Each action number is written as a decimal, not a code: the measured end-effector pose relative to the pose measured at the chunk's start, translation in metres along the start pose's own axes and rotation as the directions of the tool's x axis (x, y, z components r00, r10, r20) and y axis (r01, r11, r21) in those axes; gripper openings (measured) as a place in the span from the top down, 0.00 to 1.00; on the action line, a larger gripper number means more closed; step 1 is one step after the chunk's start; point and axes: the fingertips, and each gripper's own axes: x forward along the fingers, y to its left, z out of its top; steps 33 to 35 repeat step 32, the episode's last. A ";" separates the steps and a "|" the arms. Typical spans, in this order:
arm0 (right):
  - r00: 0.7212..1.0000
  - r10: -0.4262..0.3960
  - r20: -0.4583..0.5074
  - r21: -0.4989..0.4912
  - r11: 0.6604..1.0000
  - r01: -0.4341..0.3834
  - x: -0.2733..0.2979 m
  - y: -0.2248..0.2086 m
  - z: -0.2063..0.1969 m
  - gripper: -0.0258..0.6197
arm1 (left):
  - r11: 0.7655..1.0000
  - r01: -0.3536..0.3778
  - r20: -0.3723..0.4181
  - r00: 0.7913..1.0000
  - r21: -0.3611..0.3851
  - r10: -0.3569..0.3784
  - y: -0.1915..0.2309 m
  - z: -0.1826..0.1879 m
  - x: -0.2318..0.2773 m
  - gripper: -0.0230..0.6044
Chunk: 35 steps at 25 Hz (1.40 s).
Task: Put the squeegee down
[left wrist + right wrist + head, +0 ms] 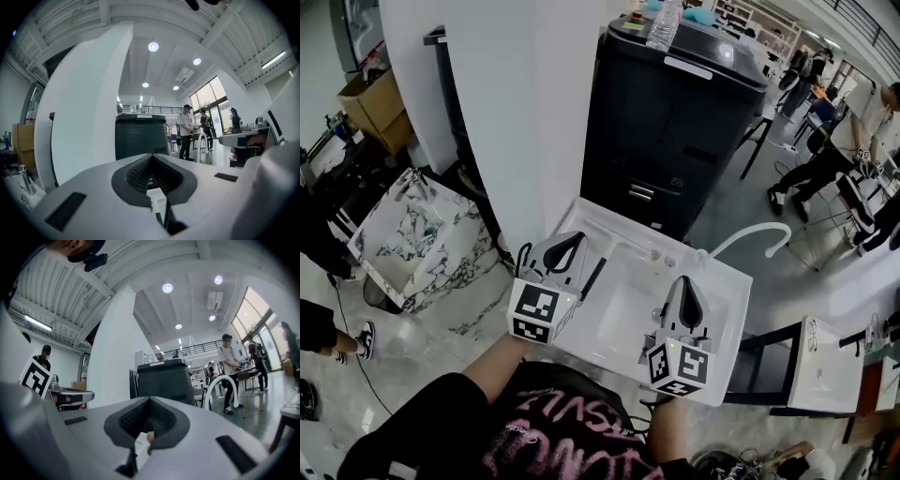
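Note:
The squeegee is a thin dark bar. It lies slanted on the left ledge of the white sink, just right of my left gripper. In the left gripper view the jaws meet, and a dark strip of the squeegee shows low in the gap, beside a white part. The left gripper is shut and nothing sits between its pads. My right gripper hovers over the basin, also shut and empty. In the right gripper view only the white basin shows through the gap of its jaws.
A curved white faucet rises at the sink's far right. Behind the sink stands a large black printer with a water bottle on top, and a white pillar to its left. A marble-patterned basin lies further left. People stand at the far right.

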 end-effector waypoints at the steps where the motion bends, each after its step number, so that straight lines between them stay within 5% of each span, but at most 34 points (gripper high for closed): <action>1: 1.000 -0.002 0.000 0.007 1.000 0.002 -0.001 -0.001 -0.001 0.93 | 1.000 0.002 0.001 1.000 0.000 -0.002 -0.001 0.000 0.000 0.95; 35: 0.998 -0.029 -0.058 -0.027 0.999 0.028 0.016 -0.011 -0.020 0.93 | 1.000 0.005 -0.034 0.999 -0.003 -0.005 0.002 -0.012 0.018 0.95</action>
